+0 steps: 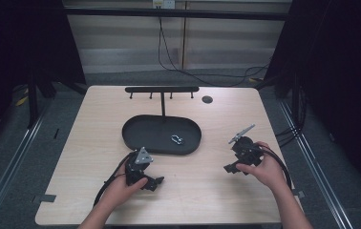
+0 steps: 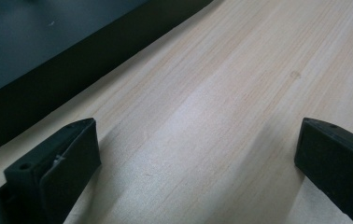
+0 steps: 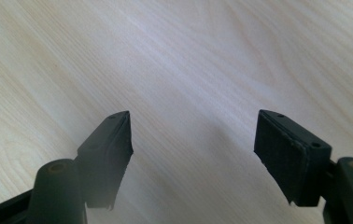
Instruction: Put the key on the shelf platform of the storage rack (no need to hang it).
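Toward the tray's [image 1: 135, 138] near right rim lies the small metal clasp [image 1: 176, 139], between both empty, wide-jawed grippers, slightly nearer the left gripper [image 1: 153, 183] than the right gripper [image 1: 229, 168].

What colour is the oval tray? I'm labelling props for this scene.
Black, matte; the oval tray shows best in the high view.

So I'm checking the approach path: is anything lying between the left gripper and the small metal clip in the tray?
Only the tray's near rim. Otherwise bare table lies between the left gripper and the metal clip.
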`<control>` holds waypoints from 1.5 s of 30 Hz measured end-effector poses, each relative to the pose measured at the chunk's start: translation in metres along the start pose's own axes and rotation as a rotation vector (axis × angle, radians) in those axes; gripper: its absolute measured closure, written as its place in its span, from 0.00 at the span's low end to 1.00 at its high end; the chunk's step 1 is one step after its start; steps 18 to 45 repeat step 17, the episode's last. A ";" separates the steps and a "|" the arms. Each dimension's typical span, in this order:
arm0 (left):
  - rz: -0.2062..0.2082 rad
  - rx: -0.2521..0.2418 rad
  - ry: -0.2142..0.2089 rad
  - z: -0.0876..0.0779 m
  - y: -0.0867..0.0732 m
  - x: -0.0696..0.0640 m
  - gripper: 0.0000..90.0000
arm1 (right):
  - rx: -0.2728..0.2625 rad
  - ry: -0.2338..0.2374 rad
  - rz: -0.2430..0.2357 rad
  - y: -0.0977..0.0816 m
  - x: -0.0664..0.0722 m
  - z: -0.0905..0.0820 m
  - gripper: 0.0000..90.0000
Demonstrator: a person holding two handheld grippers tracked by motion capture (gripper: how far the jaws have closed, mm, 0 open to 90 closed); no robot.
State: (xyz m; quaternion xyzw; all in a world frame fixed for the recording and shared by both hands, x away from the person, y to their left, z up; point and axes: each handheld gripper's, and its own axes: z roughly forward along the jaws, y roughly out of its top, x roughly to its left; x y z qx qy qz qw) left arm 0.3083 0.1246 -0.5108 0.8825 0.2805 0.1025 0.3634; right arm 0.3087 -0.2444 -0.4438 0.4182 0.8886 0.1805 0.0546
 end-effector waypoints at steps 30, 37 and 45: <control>0.001 0.000 0.000 0.000 0.000 0.000 0.00 | -0.021 -0.001 0.026 -0.011 -0.001 0.010 0.32; 0.001 0.000 0.000 0.000 0.000 0.000 0.00 | -0.021 -0.001 0.026 -0.011 -0.001 0.010 0.32; 0.001 0.000 0.000 0.000 0.000 0.000 0.00 | -0.021 -0.001 0.026 -0.011 -0.001 0.010 0.32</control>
